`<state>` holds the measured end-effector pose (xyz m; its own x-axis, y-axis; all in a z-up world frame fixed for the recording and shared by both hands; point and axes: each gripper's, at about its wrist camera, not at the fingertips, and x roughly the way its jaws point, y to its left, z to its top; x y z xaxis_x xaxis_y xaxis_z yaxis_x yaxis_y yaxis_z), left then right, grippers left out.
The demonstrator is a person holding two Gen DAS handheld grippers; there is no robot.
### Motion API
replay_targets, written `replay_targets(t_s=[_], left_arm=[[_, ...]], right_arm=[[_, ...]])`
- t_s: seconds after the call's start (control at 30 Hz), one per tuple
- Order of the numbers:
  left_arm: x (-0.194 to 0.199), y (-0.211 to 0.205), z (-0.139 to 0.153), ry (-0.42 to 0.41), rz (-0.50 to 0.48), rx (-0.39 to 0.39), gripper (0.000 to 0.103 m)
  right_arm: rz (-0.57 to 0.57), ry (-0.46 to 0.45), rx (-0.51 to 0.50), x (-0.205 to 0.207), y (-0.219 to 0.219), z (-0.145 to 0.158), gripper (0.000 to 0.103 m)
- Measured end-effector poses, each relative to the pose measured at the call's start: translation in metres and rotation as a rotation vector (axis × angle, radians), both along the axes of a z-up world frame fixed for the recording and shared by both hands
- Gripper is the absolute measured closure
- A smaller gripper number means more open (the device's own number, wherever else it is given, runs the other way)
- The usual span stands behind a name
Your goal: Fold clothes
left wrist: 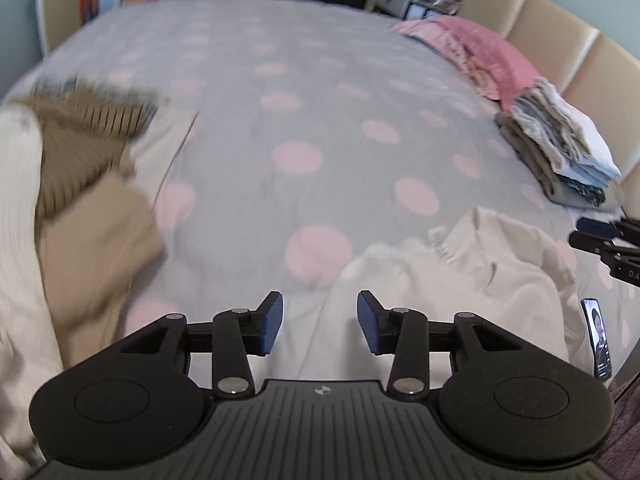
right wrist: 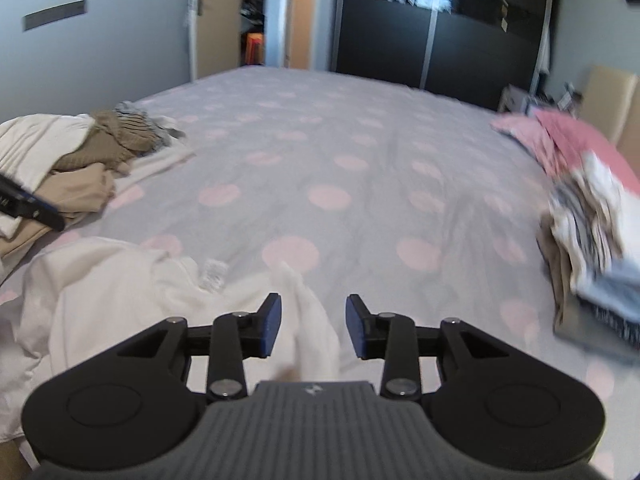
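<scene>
1. Near the front edge of the bed (right wrist: pixel 328 128), a crumpled cream garment (left wrist: pixel 460 280) lies in a loose heap on the dotted cover, right under both grippers.
2. Its bulk runs sideways across the front of the bed: in the left wrist view it spreads to the right of the fingers, in the right wrist view to the left, so it sits between the two hands.
3. A narrow tongue of the cloth (right wrist: pixel 308 320) points away from the right gripper (right wrist: pixel 313 326), lying in the gap between its fingers; they stand spread and the pads do not press on it.
4. The left gripper (left wrist: pixel 320 322) is also spread, with a flat bit of the same cloth below the gap and nothing pinched.
5. My judgement: the right hand is better lined up on an edge; the left would need to shift toward the heap.
6. Further out, an unfolded pile (right wrist: pixel 72 152) lies to the left and a folded stack (left wrist: pixel 560 148) to the right, both well apart from the garment.
</scene>
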<state>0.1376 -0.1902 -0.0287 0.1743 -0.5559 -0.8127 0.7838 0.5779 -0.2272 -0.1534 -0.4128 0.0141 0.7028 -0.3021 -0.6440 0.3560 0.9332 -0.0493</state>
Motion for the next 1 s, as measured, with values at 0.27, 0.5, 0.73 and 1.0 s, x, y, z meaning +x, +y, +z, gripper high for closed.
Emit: replay_targets(t_s=[0.27,0.5,0.73,1.0], left_arm=[[0.001,0.006,-0.024,0.105,-0.015,0.010,0.059],[-0.002,0.003,-0.031,0.116,-0.001,0.039,0.060],[-0.018,0.007,-0.021,0.074,0.012,0.039,0.072],[-0.035,0.010,-0.011,0.013,-0.031,0.015,0.075]], right_arm=[[-0.013,-0.004,0.066,-0.007,0.001,-0.012,0.064],[-0.007,0.009,0.046,-0.005,0.008,-0.019,0.064],[-0.006,0.041,0.039,-0.006,0.011,-0.027,0.064],[-0.073,0.081,0.079,-0.010,0.001,-0.033,0.064]])
